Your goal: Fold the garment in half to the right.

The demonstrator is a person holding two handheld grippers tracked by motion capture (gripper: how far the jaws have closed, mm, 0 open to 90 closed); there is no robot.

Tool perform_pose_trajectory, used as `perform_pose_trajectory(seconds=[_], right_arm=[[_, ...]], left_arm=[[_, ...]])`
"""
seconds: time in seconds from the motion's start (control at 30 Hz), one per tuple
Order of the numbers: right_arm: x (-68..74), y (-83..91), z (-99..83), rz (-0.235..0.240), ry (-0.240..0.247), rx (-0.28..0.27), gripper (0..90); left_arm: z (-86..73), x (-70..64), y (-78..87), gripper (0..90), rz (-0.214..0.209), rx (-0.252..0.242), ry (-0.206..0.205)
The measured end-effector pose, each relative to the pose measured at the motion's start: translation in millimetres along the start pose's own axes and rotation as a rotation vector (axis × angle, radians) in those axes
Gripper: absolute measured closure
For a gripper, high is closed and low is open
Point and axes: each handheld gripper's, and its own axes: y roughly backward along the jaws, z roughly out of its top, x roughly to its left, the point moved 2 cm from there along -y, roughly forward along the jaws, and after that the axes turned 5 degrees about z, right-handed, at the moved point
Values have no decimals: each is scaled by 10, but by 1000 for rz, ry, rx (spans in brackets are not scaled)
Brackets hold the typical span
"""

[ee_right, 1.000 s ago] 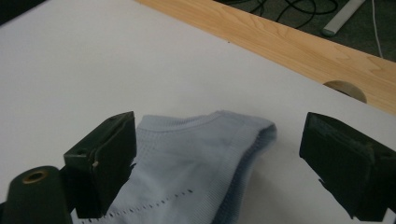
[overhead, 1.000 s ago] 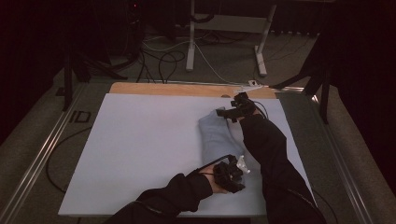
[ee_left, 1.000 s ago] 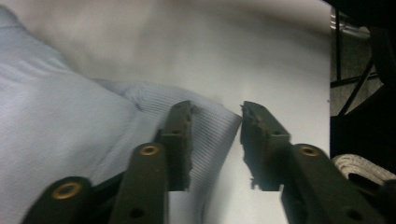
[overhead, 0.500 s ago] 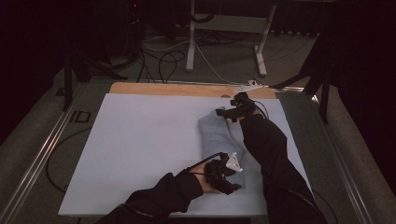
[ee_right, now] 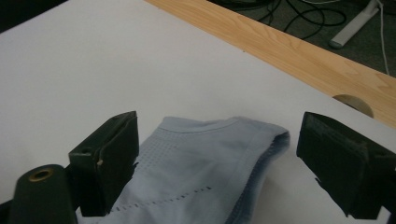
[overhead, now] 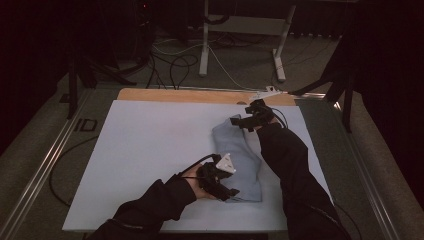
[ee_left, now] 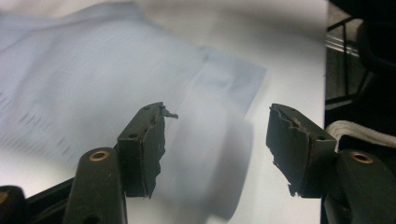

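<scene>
A folded light blue garment [overhead: 239,157] lies on the white table top [overhead: 150,145], right of centre. My left gripper [overhead: 231,194] hovers at its near edge, jaws wide apart with nothing between them; the left gripper view shows the blurred blue cloth [ee_left: 93,79] past my left gripper [ee_left: 215,135]. At the far end my right gripper [overhead: 240,121] sits over the collar end, open. In the right gripper view the blue garment [ee_right: 205,172] lies flat between and below the spread jaws of my right gripper [ee_right: 219,158], untouched.
A wooden strip [overhead: 200,96] with a round notch [ee_right: 356,103] runs along the table's far edge. Beyond it stand a white stand [overhead: 205,37] and loose cables [overhead: 170,65] on the floor. A metal rail [overhead: 45,160] flanks the table's left side.
My left gripper has slid a little toward the near edge and left along the garment's bottom end. The right gripper has stayed at the far end.
</scene>
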Motion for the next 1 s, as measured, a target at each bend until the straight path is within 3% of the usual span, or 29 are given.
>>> perform_pose_trajectory(seconds=[0.13,0.3,0.43,0.47,0.53,0.67,0.77,0.9,1.0], right_arm=[[39,32,-7,3,4,-11,126],[64,39,-39,9,7,-13,113],[69,33,-62,21,4,-15,108],[68,33,-67,17,5,-16,108],[63,42,-70,25,-5,-29,108],[20,23,-79,23,-23,-33,108],[-23,-5,-115,53,-57,-45,108],[-66,-92,-176,16,-66,3,179],[-114,-157,-220,-25,-83,40,233]], left_arm=[[-115,68,123,310,10,-24,39],[-262,112,224,190,-12,-29,55],[-384,104,277,143,-12,-35,40],[-423,105,294,70,-11,-33,38],[-520,128,341,21,-6,-42,46],[-763,204,440,13,30,-59,80],[-951,244,529,13,21,-78,107],[-1192,279,663,14,67,-93,153],[-1341,297,770,13,130,-142,156]])
